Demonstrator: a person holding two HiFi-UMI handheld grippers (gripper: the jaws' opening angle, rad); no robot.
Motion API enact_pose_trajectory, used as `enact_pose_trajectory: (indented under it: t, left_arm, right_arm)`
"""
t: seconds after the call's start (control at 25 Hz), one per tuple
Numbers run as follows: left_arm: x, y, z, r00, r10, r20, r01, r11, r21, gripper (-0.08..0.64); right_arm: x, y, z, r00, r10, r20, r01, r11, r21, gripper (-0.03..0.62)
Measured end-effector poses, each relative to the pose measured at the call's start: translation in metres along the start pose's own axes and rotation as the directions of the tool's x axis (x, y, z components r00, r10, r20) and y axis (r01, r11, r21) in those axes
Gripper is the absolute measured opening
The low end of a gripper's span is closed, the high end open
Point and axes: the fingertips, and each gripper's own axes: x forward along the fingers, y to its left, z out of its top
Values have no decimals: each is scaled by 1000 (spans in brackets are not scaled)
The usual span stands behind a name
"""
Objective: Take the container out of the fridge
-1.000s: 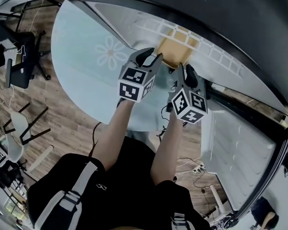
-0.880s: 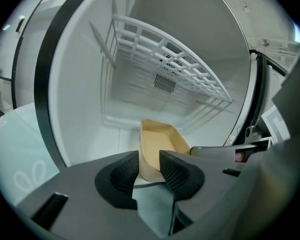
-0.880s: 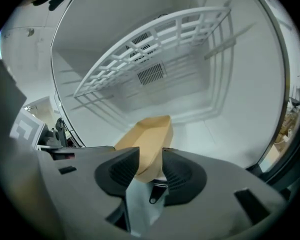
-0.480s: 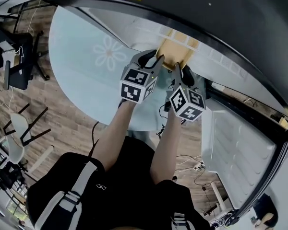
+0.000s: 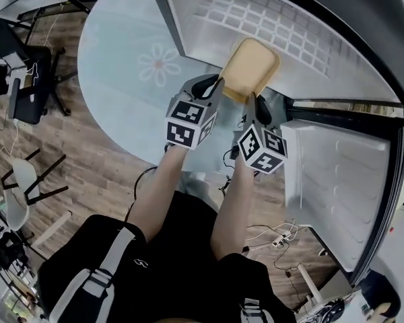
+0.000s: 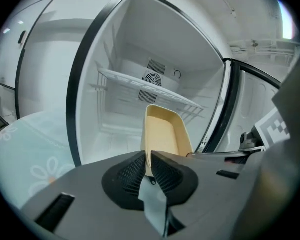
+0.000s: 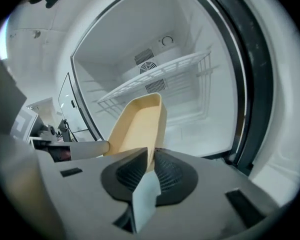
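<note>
**Both claws clamped on the container at the fridge mouth**

The fridge [image 6: 120, 49] stands open in front of me, white inside and, as far as I can see, bare apart from its fittings. Its door [image 5: 337, 187] is swung wide to the fridge's right, inner lining facing up in my head view. To the fridge's left lies a pale-blue round mat [image 5: 121, 79] with a flower print, and wood floor [image 5: 87, 173] beyond it. 1 white wire shelf [image 6: 140, 86] crosses the fridge's interior partway up, with a round vent on the back wall behind it.

The container [image 5: 250, 69], a shallow tan tray with rounded corners and nothing in it, sits at the fridge's opening, below the wire shelf. Its long axis points into the fridge and its near end faces me. I cannot tell whether its far end has cleared the fridge's threshold.

My 2 claws hold it at that near end, side by side just outside the fridge. The left claw [image 6: 147, 156] has just been closing and now pinches the tray's left wall between its ribbed pads. The right claw [image 7: 151, 154] has just been closing too and is clenched on the right wall, thin rim caught between its pads.
</note>
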Motion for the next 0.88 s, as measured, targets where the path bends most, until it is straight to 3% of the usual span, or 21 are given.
enact_pose_trajectory:
  t: [0.24,0.44,0.88]
  left_arm:
    - [-59,-41,5,997,-5,80,3,1000,20,26]
    - [-106,-77,26,981,-22,195,10,998,64,26]
    - [-196,-137,43,948,-51,315,15,993,117,26]
  right_arm:
    - [-69,15,6,995,21,97,-17,999,-34,39]
    - [-124,30,31,972,52,229,-34,996,-82,32]
    - [-222,60,52,938,106,329,-38,978,-206,23]
